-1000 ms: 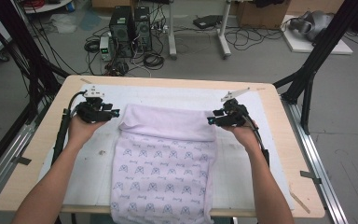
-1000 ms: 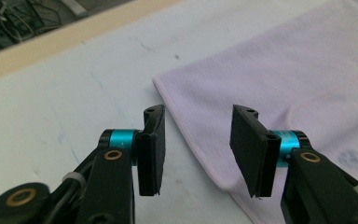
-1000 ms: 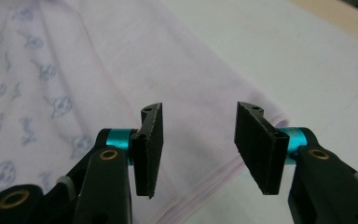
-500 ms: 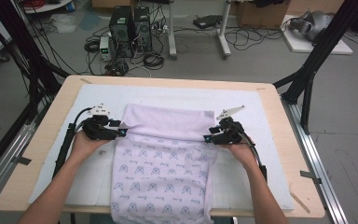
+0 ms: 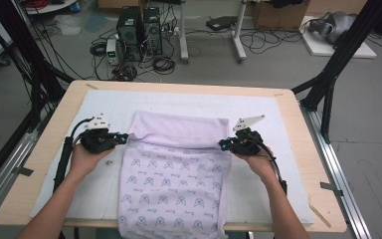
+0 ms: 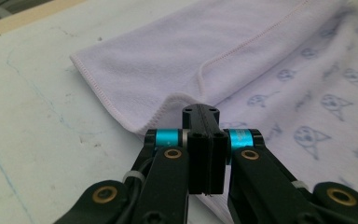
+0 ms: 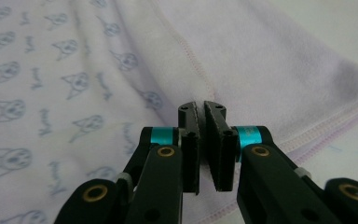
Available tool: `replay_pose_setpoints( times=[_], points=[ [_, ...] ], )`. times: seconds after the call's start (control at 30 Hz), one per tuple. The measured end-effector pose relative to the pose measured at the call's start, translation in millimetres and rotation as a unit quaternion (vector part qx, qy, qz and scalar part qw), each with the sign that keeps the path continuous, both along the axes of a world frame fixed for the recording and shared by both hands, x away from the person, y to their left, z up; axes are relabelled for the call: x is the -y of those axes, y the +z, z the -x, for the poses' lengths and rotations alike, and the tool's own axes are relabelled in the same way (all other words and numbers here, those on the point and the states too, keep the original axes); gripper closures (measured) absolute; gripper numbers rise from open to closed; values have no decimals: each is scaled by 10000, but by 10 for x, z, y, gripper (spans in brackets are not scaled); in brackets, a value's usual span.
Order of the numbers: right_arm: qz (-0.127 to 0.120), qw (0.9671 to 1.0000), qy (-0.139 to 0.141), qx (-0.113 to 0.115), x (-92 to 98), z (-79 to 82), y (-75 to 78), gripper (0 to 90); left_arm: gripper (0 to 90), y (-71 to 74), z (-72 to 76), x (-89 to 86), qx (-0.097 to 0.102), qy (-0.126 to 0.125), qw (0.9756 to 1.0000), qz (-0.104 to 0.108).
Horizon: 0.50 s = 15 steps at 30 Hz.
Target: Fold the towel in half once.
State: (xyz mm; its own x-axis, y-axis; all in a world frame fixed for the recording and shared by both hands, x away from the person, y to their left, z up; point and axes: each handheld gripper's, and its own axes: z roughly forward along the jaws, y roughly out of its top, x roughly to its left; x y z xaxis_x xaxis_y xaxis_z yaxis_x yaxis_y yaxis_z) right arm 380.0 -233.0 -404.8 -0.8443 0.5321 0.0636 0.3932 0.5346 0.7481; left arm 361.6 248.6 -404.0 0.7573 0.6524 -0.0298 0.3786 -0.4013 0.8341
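Now both tools, left [image 5: 123, 139] and right [image 5: 222, 145], have just closed, pinching the towel's [image 5: 174, 174] edges.

I count one lilac towel [image 5: 174, 174] in front of me, lying on one white mat [image 5: 278, 107] that covers one wooden table [image 5: 298, 124]. I hold two grippers, my left gripper [image 5: 122, 139] and my right gripper [image 5: 222, 144], one in each of my two hands. On the floor past the table I count two dark computer towers [image 5: 140, 27].
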Motion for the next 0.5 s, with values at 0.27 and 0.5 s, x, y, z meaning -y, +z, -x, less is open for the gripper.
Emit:
replay_pose_setpoints(
  times=[0.27,0.5],
  points=[
    [-22,9997,239,5,-26,389,38,594,685,-77,377,-38,-112,-211,9993,-283],
    [344,9950,906,-239,-182,861,-244,616,607,-270,523,92,-282,-393,9967,-650]
  ],
)
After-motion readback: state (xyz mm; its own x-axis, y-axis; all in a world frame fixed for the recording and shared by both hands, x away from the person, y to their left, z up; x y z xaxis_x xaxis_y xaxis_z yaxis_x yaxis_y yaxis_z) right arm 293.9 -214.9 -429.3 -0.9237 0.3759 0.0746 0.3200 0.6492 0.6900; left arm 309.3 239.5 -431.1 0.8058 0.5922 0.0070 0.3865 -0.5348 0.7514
